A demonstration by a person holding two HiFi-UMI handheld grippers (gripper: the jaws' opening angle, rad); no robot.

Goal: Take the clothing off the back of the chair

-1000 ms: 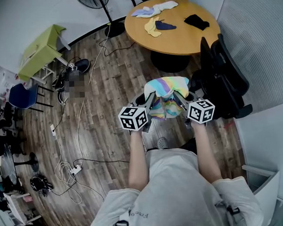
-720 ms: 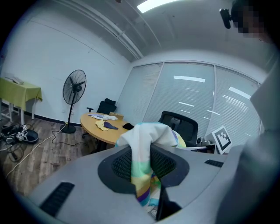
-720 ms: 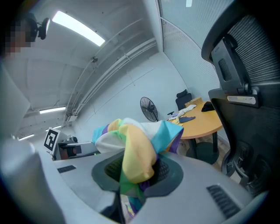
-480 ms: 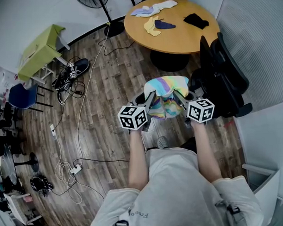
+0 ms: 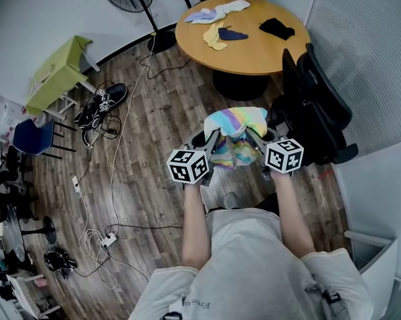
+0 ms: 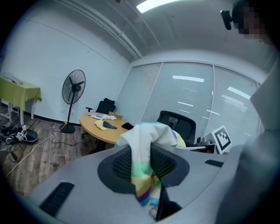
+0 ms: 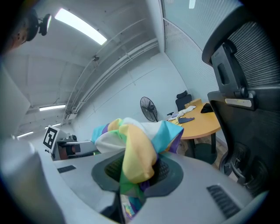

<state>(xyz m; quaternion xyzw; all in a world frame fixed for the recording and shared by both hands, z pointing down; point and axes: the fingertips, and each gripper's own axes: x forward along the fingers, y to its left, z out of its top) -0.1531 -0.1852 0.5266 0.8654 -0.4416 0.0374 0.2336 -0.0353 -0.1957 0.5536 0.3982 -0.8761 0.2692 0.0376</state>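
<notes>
background blue chair [image 5: 30, 137] shows overhead only; left tongs [image 6: 146, 175], right tongs [image 7: 131, 175] clamp clothing [image 5: 235, 122].

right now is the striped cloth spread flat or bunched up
Bunched up: the striped cloth hangs crumpled between the left gripper and right gripper, each shut on a fold.

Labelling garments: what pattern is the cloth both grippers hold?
Pastel rainbow stripes; the cloth shows best in the right gripper view.
</notes>
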